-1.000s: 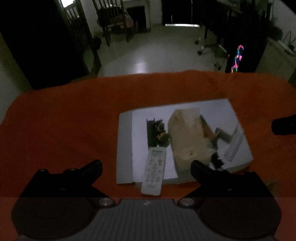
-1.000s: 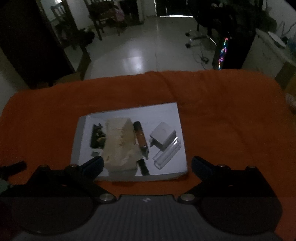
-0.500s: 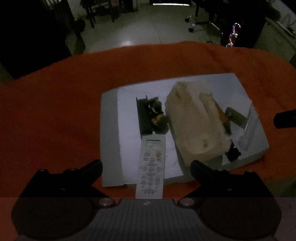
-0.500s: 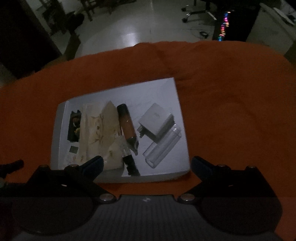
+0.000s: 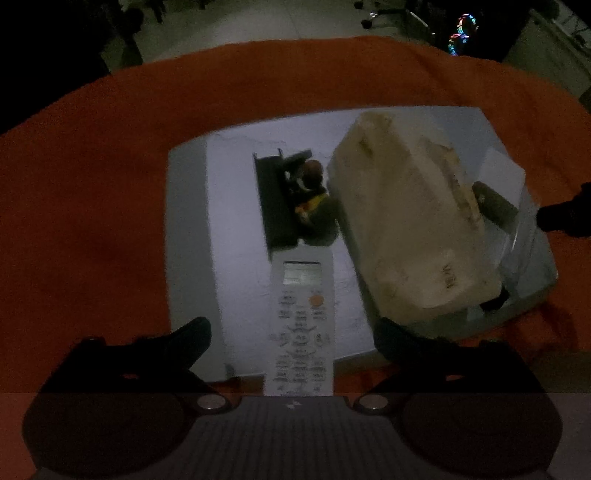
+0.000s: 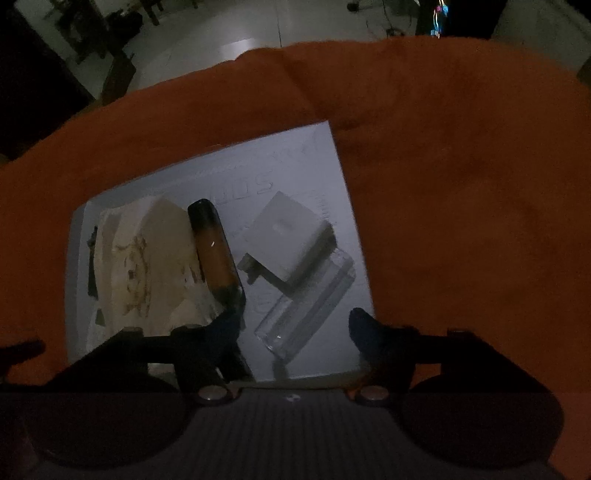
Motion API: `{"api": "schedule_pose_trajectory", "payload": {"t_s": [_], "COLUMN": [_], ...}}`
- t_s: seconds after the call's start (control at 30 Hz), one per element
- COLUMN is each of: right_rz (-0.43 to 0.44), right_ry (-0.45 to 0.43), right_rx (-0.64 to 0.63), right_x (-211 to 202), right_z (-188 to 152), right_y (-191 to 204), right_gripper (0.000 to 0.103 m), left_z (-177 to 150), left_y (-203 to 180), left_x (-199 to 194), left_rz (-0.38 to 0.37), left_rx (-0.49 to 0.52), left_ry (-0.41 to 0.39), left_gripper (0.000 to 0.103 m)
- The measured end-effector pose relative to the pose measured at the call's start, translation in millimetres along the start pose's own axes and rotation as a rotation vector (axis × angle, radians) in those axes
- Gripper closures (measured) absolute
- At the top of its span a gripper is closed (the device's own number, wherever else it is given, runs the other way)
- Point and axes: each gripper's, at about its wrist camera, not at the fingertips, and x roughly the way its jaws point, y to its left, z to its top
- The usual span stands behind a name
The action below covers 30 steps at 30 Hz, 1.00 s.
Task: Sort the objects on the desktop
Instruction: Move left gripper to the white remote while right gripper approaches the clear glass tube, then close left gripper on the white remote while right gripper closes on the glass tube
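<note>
desk point(image 5: 92, 192): orange-covered, bearing the white board point(image 5: 192, 236).
remote point(image 5: 300, 325): on the board's near edge, long axis pointing straight away, between the fingers.
left tongs point(image 5: 291, 328): spread, straddling it, nearer.
right tongs point(image 6: 295, 325): spread, empty.

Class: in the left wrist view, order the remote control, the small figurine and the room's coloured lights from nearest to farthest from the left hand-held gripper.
From the left hand-held gripper:
1. Remote control, between the fingers.
2. Small figurine, just beyond the remote.
3. Coloured lights, far upper right.
</note>
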Motion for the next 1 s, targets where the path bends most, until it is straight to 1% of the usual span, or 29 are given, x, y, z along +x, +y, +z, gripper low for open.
{"api": "schedule_pose_trajectory", "payload": {"t_s": [0.07,0.1,0.17,0.2,0.23,0.27,0.3,0.47,0.53,0.6,0.7,0.77,0.83,0.87,0.93,1.0], "right_rz": [0.022,0.021,0.019,0.018,0.016,0.013,0.007,-0.022,-0.033,-0.045,-0.063,-0.071,-0.077,-0.08,-0.089,-0.094], "right_ry": [0.013,0.014,0.014,0.014,0.013,0.014,0.017,0.034,0.041,0.048,0.064,0.055,0.043,0.04,0.036,0.033], "right_rx": [0.01,0.011,0.015,0.024,0.033,0.041,0.044,0.063,0.07,0.075,0.067,0.047,0.002,-0.024,-0.082,-0.144], "right_x": [7,10,15,18,20,23,25,34,38,42,48,48,46,44,41,37], "right_z": [3,4,6,7,7,8,9,15,17,18,16,13,10,8,5,2], "right_y": [-1,-2,-2,-4,-5,-6,-6,-3,-3,-1,1,4,8,11,16,21], "right_gripper": [0.045,0.046,0.054,0.055,0.057,0.062,0.063,0.061,0.059,0.058,0.059,0.06,0.063,0.066,0.068,0.069], "left_z": [0,1,3,4,5,7,9,18,19,17,14,14,15,15,14,12], "left_y": [4,5,7,7,6,6,5,1,-4,-8,-11,-8,-1,2,5,6], "left_x": [3,5,7,8,8,8,8,15,22,29,38,41,42,42,41,39], "left_rz": [-0.011,-0.013,-0.013,-0.009,-0.003,0.007,0.021,0.052,0.061,0.069,0.053,0.038,-0.011,-0.021,-0.028,-0.018], "left_rx": [-0.013,-0.019,-0.022,-0.019,-0.01,-0.002,0.005,0.032,0.059,0.089,0.115,0.103,0.067,0.051,0.042,0.047], "left_ry": [0.011,0.019,0.03,0.039,0.042,0.041,0.042,0.048,0.064,0.086,0.112,0.125,0.133,0.131,0.125,0.118], "left_gripper": [0.009,0.009,0.01,0.01,0.011,0.011,0.011,0.011,0.011,0.014,0.025,0.055,0.062,0.062,0.062,0.062]}}
